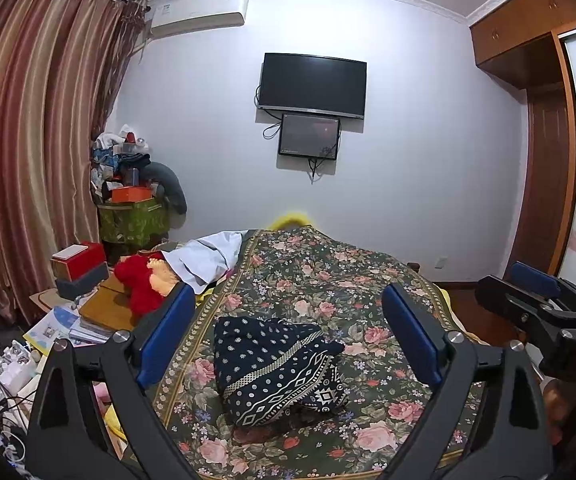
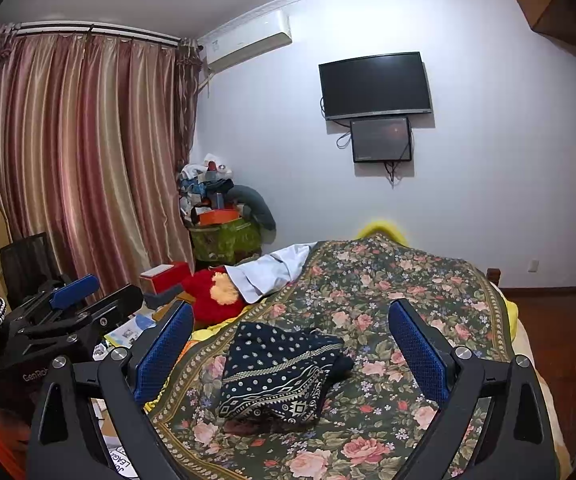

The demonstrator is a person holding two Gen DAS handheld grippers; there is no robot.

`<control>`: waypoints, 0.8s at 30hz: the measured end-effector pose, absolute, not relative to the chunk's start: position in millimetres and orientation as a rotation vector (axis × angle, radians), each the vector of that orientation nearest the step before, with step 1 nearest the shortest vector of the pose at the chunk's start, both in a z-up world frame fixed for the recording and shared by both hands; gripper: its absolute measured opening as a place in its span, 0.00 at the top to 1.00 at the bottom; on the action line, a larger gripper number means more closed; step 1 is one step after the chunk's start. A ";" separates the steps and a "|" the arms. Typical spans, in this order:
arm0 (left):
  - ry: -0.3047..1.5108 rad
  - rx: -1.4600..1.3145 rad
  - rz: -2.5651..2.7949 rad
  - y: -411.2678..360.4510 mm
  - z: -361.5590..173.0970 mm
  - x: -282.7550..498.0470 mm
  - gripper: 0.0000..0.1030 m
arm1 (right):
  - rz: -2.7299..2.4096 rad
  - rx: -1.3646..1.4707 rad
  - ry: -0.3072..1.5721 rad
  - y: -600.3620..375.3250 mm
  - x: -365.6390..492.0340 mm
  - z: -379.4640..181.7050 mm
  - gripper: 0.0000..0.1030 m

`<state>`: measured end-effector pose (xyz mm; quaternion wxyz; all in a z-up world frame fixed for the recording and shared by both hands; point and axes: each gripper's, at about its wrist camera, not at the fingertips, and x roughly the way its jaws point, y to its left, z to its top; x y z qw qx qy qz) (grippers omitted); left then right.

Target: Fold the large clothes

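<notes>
Beyond the fingers stands a pale wall [image 1: 408,160] carrying a dark television [image 1: 312,84], a smaller screen [image 1: 309,136] beneath and an air conditioner [image 1: 197,16] high up, with striped curtains [image 1: 35,140] to their left and a wooden wardrobe [image 1: 536,80] to their right.

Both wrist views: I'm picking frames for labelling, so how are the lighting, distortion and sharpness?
Left wrist view: even indoor light, strong fisheye bending the curtain and dark corners; the folded garment is sharp. Right wrist view: same bowing, ceiling edge curved, the garment crisp; the TV is dark, without glare.
</notes>
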<state>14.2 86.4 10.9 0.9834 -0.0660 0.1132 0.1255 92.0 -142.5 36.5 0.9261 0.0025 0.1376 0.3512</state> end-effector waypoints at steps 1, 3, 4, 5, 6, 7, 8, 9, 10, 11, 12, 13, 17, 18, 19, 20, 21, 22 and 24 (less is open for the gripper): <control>0.226 -0.133 0.249 85.9 11.1 14.0 0.08 | 0.718 0.005 0.281 -142.5 92.4 37.0 0.05; 0.224 -0.133 0.250 85.6 11.5 13.7 0.08 | 0.715 0.006 0.278 -143.0 92.9 37.0 0.05; 0.224 -0.132 0.249 85.4 11.8 14.1 0.08 | 0.712 0.007 0.277 -144.2 93.1 37.9 0.05; 0.226 -0.131 0.247 85.1 11.9 14.5 0.08 | 0.710 0.008 0.277 -145.4 93.9 38.3 0.05; 0.228 -0.131 0.244 84.9 11.9 14.6 0.08 | 0.709 0.009 0.278 -145.9 94.7 38.5 0.05; 0.230 -0.132 0.242 84.8 11.9 14.7 0.08 | 0.709 0.010 0.277 -146.4 95.1 38.5 0.05; 0.232 -0.133 0.239 84.8 12.0 14.9 0.08 | 0.710 0.010 0.277 -146.8 95.2 38.5 0.05; 0.235 -0.134 0.235 84.6 11.9 15.1 0.08 | 0.708 0.011 0.278 -147.0 96.0 38.8 0.05; 0.236 -0.136 0.233 84.8 11.9 15.1 0.08 | 0.707 0.013 0.278 -147.6 96.1 38.8 0.05; 0.235 -0.139 0.232 85.0 11.9 14.8 0.07 | 0.708 0.012 0.278 -148.0 96.1 38.8 0.05; 0.234 -0.142 0.232 85.2 11.9 14.7 0.07 | 0.708 0.011 0.278 -148.0 96.2 38.8 0.05; 0.235 -0.144 0.230 85.4 12.1 14.8 0.07 | 0.712 0.015 0.280 -148.0 96.4 38.7 0.05; 0.233 -0.148 0.230 85.9 12.9 14.2 0.06 | 0.713 0.017 0.282 -148.2 96.4 38.6 0.05; 0.232 -0.146 0.232 86.2 13.3 14.1 0.06 | 0.711 0.018 0.283 -147.9 96.0 38.2 0.05; 0.231 -0.144 0.232 85.9 13.4 13.8 0.06 | 0.710 0.019 0.285 -147.2 96.1 38.0 0.05; 0.231 -0.140 0.232 85.2 13.8 13.6 0.06 | 0.708 0.020 0.286 -146.8 95.8 37.7 0.05; 0.231 -0.137 0.232 84.8 13.7 13.2 0.06 | 0.707 0.022 0.287 -146.8 96.3 37.6 0.05; 0.230 -0.134 0.232 84.2 14.0 13.0 0.06 | 0.708 0.022 0.287 -147.3 96.7 37.6 0.05; 0.229 -0.132 0.230 83.0 14.2 13.0 0.06 | 0.709 0.022 0.286 -147.7 97.0 37.6 0.05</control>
